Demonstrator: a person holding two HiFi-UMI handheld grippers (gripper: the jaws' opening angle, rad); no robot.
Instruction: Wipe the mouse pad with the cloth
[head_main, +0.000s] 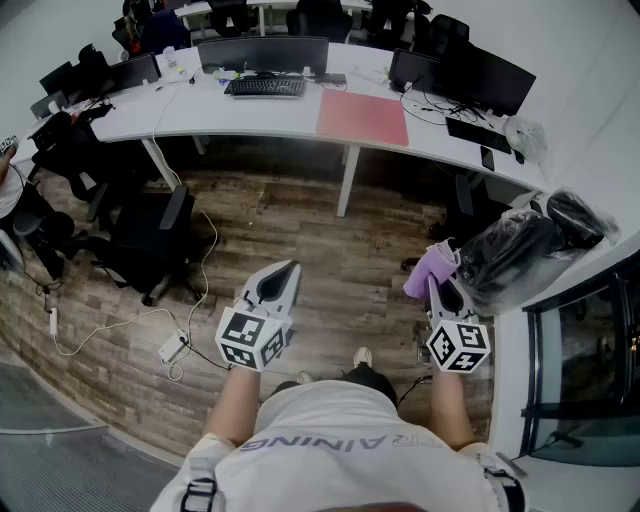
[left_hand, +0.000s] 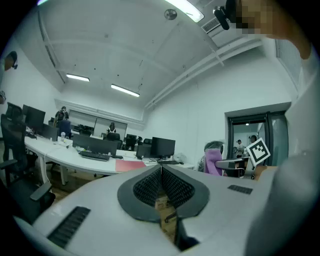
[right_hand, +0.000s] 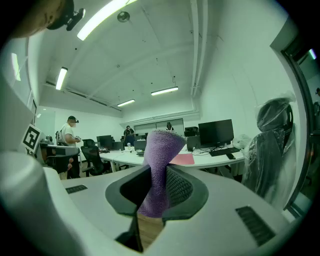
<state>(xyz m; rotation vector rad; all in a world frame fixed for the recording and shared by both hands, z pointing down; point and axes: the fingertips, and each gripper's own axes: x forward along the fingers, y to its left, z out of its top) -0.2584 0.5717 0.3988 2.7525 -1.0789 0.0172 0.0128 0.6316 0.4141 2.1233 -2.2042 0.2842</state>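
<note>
Beyond the desk (head_main: 150, 115), the figures at the far tables are too small to tell apart. At the desk's left end, a person (head_main: 8, 180) is cut off by the picture's edge. The small items (head_main: 180, 68) on the desk are too tiny to name. On the near side of the desk, the cloth (head_main: 428, 268) has its lower part buried between the right gripper's (head_main: 442, 288) jaws, and the wearer's torso (head_main: 340, 440) runs off the bottom edge.

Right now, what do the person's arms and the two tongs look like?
The left tongs and right tongs are pale grey shells with dark ribbed pads, each bearing a cube of black-and-white square markers. The person wears a white short-sleeved shirt.
</note>
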